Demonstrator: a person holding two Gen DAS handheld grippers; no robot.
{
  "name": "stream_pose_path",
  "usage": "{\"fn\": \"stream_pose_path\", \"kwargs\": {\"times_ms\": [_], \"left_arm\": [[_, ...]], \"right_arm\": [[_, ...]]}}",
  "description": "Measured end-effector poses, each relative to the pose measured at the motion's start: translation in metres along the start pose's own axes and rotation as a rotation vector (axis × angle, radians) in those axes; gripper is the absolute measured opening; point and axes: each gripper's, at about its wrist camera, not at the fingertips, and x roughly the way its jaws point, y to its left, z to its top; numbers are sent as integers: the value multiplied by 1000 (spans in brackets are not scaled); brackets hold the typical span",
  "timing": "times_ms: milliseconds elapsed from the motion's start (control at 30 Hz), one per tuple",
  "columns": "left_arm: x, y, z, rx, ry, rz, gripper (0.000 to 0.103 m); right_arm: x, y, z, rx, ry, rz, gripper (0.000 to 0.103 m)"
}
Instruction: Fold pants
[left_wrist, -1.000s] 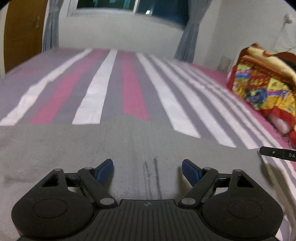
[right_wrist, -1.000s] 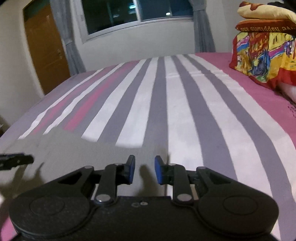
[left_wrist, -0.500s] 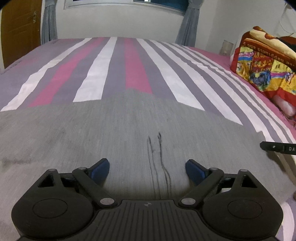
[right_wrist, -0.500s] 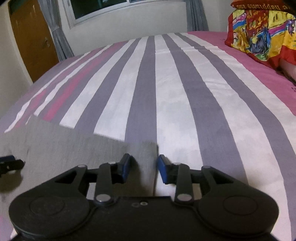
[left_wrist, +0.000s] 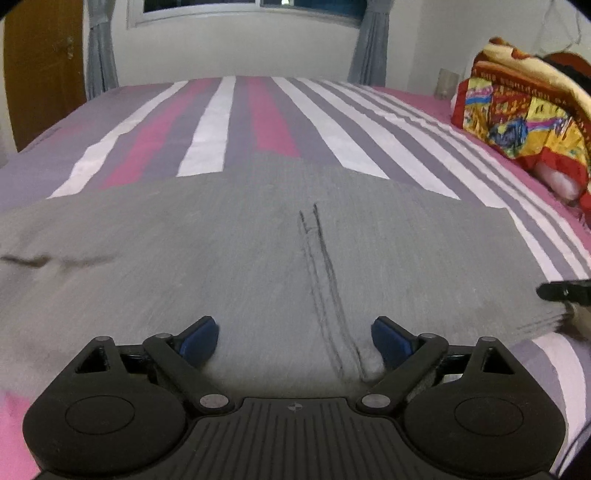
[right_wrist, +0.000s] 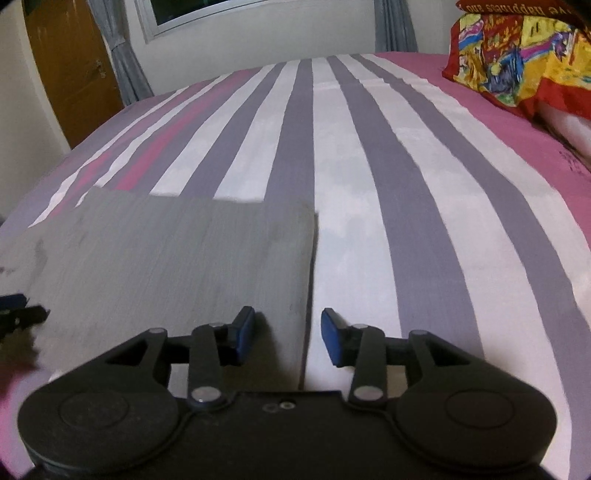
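Observation:
Grey pants (left_wrist: 258, 240) lie flat and folded on the striped bed, with a dark seam line running down their middle. My left gripper (left_wrist: 295, 338) hangs open and wide just over the near part of the pants, the seam between its blue pads. My right gripper (right_wrist: 289, 336) is over the right edge of the pants (right_wrist: 177, 251). Its jaws are opening, the cloth's edge lies between them, and the pads do not press on it. Each gripper's black tip shows at the other view's edge: right gripper (left_wrist: 565, 291), left gripper (right_wrist: 18, 310).
The striped sheet (left_wrist: 280, 122) in pink, white and grey stretches far beyond the pants. A bright, folded blanket pile (left_wrist: 524, 110) sits at the right edge of the bed. A brown door (right_wrist: 74, 66), curtains and a window stand at the far wall.
Both grippers have drawn back, so more of the pants shows ahead. The right gripper's jaws have spread and now straddle the pants' right edge. The left jaws stand a little wider.

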Motion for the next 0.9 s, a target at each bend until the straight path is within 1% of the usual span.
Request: {"fn": "stream_pose_path", "kwargs": {"times_ms": [33,67,100,133,167,233,333,367,400,433,467,533,567,633,700,833,867,900], "left_arm": [[-9,4,-3,-15,-16,-1,92],[-20,9,-8,-25,-41,1,92],[-33,14,-13,-26,-71,11,92],[-44,19,-20,-25,-105,21,92],[-55,26,-26,-33,-136,27,92],[-71,48,-39,-82,-171,50,92],[-83,94,-57,-214,-182,137,92],[-84,110,-61,-273,-179,148,92],[-83,131,-65,-357,-177,136,92],[-82,151,-69,-448,-188,106,92],[-79,169,-74,-539,-200,63,92],[-65,210,-87,-774,-229,-74,91],[-58,226,-94,-877,-250,-119,91],[-43,252,-104,-1017,-308,-211,91],[-30,267,-103,-1070,-334,-275,91],[-2,289,-90,-1094,-341,-348,90],[5,293,-87,-1096,-343,-351,85],[13,298,-83,-1101,-337,-343,70]], "right_arm": [[-7,1,-5,-9,-13,5,40],[-16,0,-8,-7,-50,16,40],[-29,-3,-12,-5,-108,44,40],[-40,-8,-14,3,-156,69,43],[-48,-11,-17,17,-187,80,48],[-61,-25,-18,66,-229,97,52],[-72,-44,-24,139,-273,116,54],[-74,-51,-27,174,-281,126,54],[-75,-58,-30,208,-286,133,54],[-75,-65,-34,241,-290,143,57],[-75,-71,-36,271,-291,153,62],[-79,-81,-41,343,-305,184,65],[-81,-86,-42,373,-318,189,67],[-82,-93,-46,426,-326,198,68],[-80,-98,-50,464,-329,184,69],[-77,-99,-52,491,-328,162,69],[-75,-98,-52,492,-326,157,69],[-74,-97,-52,488,-321,152,69]]}}
